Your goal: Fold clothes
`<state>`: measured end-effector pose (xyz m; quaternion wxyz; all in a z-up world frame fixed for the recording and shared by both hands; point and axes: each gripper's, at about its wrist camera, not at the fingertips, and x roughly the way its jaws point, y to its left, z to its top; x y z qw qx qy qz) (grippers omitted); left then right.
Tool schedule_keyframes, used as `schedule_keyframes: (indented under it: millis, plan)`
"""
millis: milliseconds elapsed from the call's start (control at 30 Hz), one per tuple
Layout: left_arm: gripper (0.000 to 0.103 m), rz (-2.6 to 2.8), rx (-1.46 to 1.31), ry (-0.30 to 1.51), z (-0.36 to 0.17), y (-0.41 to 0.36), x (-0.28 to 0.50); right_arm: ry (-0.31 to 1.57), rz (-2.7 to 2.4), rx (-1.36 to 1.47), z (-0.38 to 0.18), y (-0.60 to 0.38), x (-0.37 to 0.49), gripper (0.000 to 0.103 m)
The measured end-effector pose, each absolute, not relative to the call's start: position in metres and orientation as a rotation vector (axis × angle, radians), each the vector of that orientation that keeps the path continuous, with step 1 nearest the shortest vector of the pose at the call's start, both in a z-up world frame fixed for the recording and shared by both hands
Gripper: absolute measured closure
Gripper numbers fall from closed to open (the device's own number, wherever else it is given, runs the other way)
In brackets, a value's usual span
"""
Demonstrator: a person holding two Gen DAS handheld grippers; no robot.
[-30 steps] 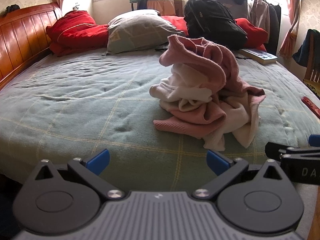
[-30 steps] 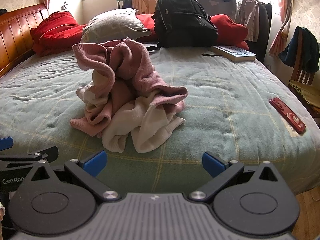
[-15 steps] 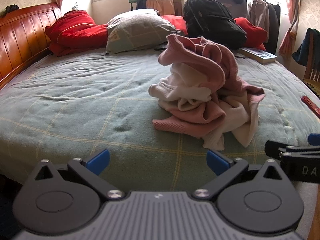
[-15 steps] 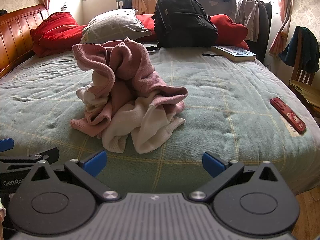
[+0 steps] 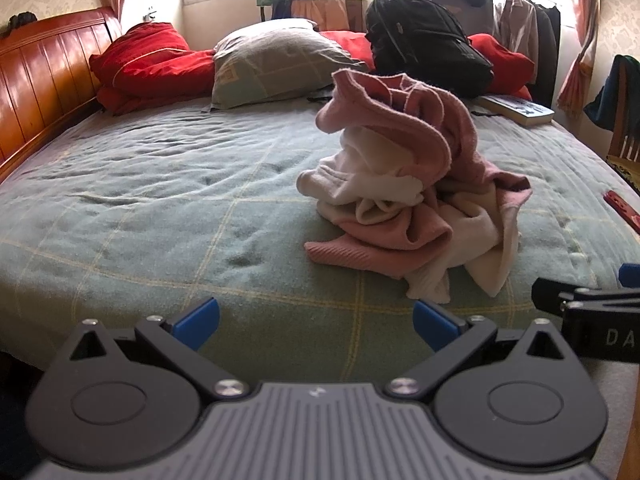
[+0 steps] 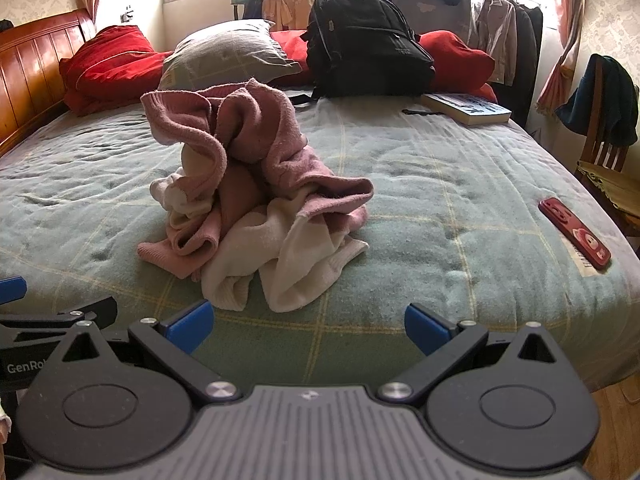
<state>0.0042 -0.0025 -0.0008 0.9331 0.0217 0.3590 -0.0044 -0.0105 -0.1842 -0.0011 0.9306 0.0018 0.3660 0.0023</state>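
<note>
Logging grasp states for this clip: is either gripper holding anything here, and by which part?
Nothing is held. The left gripper and right gripper are both open, short of the crumpled pink-and-white garment on the bed.

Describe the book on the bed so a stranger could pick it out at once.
Start from the green checked bedspread and look to its far right corner, beside the black backpack that leans on the red pillows. The book lies flat there, thick, with pale page edges showing. It is the only hard, boxy thing near the pillows; the flat red phone lies nearer, by the right edge.
</note>
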Motion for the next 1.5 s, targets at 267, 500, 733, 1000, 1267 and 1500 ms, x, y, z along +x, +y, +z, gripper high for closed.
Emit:
schedule_keyframes:
  millis: [267, 500, 733, 1000, 1267, 1500]
  plan:
    - [0.001, -0.005, 0.053, 0.743, -0.003, -0.003, 0.01, 0.75, 0.006, -0.012, -0.002, -0.182, -0.004, 0.0]
    - [0.001, -0.006, 0.063, 0.743, -0.003, -0.005, 0.018, 0.757, 0.005, -0.016, -0.003, -0.182, 0.004, 0.0]
    - [0.001, -0.004, 0.075, 0.75, -0.005, -0.008, 0.029, 0.772, 0.01, -0.019, -0.006, -0.181, 0.016, 0.0]
    - [0.001, -0.006, 0.088, 0.752, -0.009, -0.011, 0.043, 0.786, 0.013, -0.018, -0.01, -0.183, 0.029, 0.0]
    - [0.001, -0.017, 0.082, 0.756, -0.013, -0.012, 0.061, 0.798, 0.016, -0.025, -0.014, -0.185, 0.048, 0.0]
    - [0.001, -0.03, 0.067, 0.777, -0.021, -0.012, 0.08, 0.802, 0.028, -0.025, -0.019, -0.187, 0.067, 0.0]
